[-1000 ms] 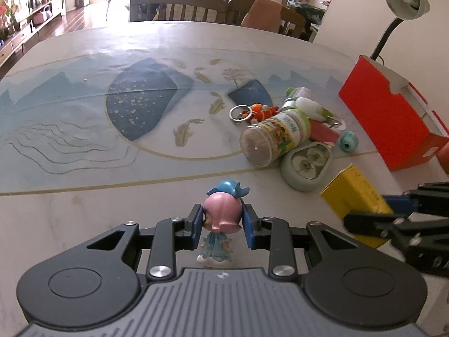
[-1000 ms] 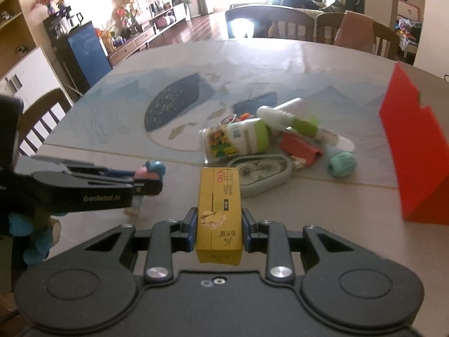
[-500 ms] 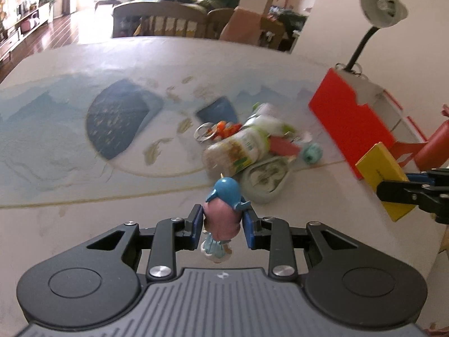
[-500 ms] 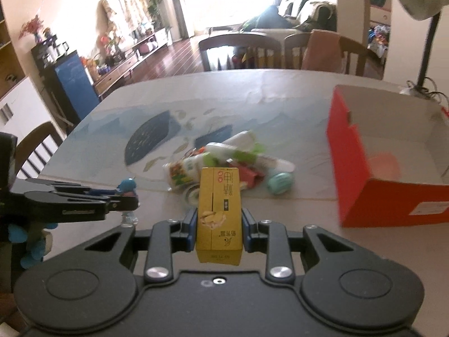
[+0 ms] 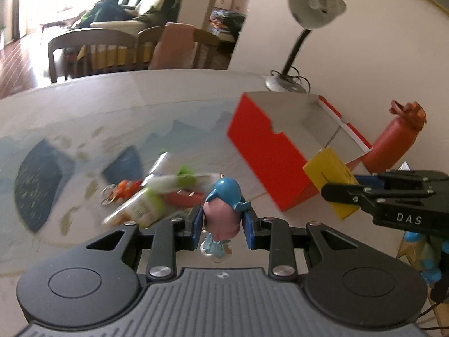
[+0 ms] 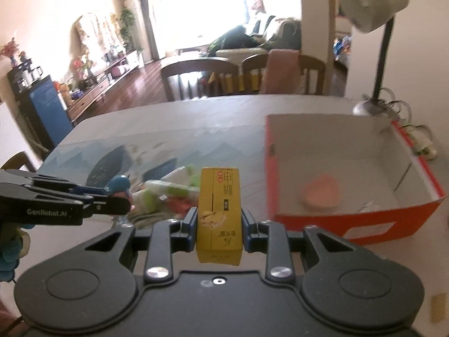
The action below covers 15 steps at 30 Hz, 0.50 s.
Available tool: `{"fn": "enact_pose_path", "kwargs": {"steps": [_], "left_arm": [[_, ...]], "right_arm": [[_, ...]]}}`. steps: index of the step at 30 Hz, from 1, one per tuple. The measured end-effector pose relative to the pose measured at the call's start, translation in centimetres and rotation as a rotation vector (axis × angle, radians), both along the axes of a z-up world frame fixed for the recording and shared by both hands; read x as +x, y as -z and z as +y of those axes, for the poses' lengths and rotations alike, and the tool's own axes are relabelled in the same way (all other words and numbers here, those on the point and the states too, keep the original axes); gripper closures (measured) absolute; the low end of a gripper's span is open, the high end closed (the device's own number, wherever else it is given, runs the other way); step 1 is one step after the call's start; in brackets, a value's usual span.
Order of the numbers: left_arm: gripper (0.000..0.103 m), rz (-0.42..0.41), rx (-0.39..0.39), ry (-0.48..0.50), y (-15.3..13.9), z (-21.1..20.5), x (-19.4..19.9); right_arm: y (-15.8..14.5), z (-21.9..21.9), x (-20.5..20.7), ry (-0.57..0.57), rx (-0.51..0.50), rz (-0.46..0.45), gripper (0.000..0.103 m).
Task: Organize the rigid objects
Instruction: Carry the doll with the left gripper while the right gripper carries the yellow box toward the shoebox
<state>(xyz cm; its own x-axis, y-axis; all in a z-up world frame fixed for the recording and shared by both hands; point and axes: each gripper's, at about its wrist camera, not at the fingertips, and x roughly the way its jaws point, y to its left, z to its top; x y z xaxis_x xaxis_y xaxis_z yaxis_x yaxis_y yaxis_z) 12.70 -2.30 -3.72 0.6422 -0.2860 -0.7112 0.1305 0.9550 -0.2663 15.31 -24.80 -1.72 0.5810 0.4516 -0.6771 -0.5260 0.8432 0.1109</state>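
Note:
My left gripper (image 5: 223,221) is shut on a small figurine (image 5: 223,216) with a pink head and a blue hat, held clear above the table. My right gripper (image 6: 219,221) is shut on a yellow carton (image 6: 220,210), also lifted. In the left wrist view the right gripper (image 5: 350,188) shows at the right edge with the yellow carton (image 5: 331,171) beside the red box (image 5: 266,151). In the right wrist view the left gripper (image 6: 120,196) comes in from the left with the figurine (image 6: 120,185). The red box (image 6: 336,224) is open, with a pink heart-shaped piece (image 6: 321,193) inside.
A blurred pile (image 5: 157,193) of a bottle, tubes and a keyring lies on the patterned table cloth left of the box. A desk lamp (image 5: 311,16) stands behind the box, a red bottle (image 5: 393,140) at its right. Chairs (image 6: 202,78) line the far table edge.
Both grippers have risen off the table with their objects and swung right toward the red box. The box interior has come into view. The pile has dropped lower and left in both views.

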Motion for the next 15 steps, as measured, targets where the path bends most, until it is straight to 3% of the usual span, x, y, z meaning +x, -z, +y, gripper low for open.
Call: {"fn": "enact_pose_path", "kwargs": {"steps": [15], "left_arm": [[0.074, -0.004, 0.004, 0.16, -2.7, -9.6, 8.6]], "right_arm": [[0.2, -7.4, 8.0, 0.173, -0.064, -0.061, 0.074]]}}
